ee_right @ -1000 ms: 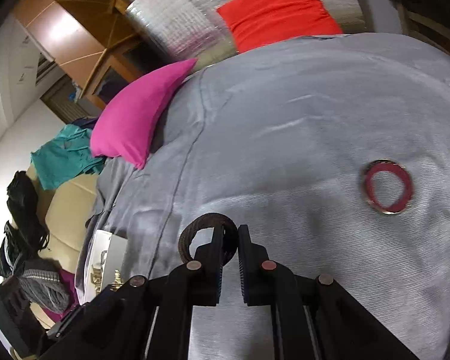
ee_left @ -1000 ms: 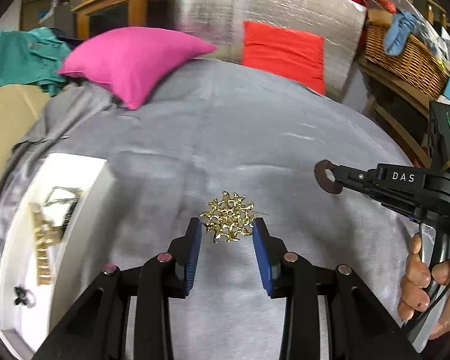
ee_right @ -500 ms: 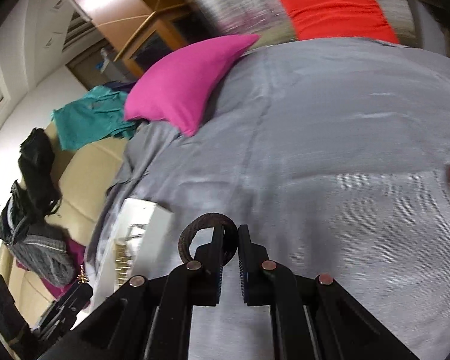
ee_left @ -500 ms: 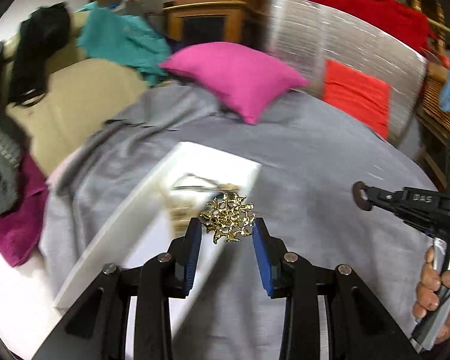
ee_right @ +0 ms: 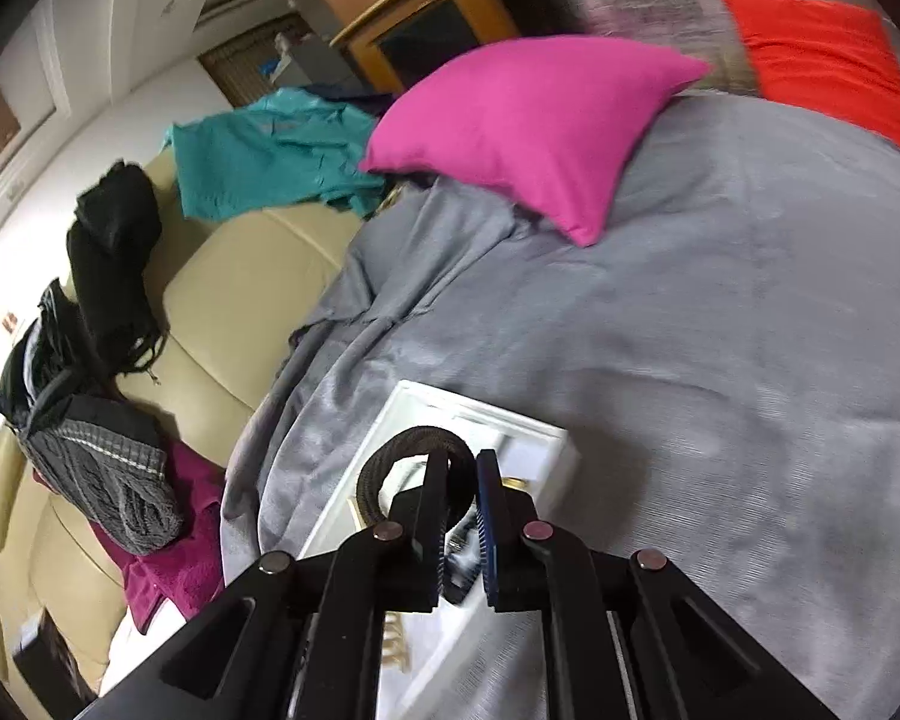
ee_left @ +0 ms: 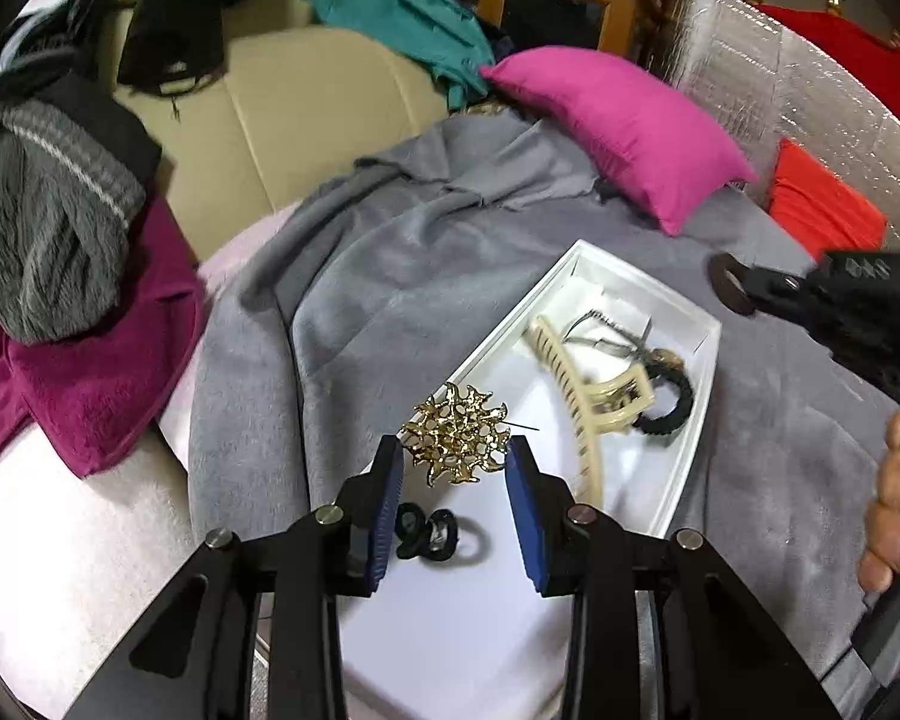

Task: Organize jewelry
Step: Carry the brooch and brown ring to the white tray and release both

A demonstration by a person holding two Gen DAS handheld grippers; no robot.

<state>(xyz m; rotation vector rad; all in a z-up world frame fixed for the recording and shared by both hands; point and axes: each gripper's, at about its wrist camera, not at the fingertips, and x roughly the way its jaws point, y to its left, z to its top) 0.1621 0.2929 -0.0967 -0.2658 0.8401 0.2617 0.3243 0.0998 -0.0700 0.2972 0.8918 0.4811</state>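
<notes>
The left gripper held a gold, spiky openwork brooch clamped between its blue pads, with a thin pin sticking out to the right of the brooch. The brooch hung above a white tray that lay on a grey blanket. Inside the tray lay a cream claw hair clip, a black hair tie with a gold piece just beside the clip, and a pair of small black rings near the left gripper's fingers.

The right gripper had its jaws clenched on a dark brown braided ring, which stood upright above the fingertips, over the far end of the white tray. In the left wrist view, the same ring showed at the tip of the right gripper at the right edge, above the blanket just beyond the tray's far corner. The person's hand gripped that tool's handle lower down.

A magenta pillow rested on the blanket beyond the tray, with a red cushion against a silver quilted panel. A beige sofa to the left carried a teal garment, dark clothing, a grey knitted bundle and a burgundy towel.
</notes>
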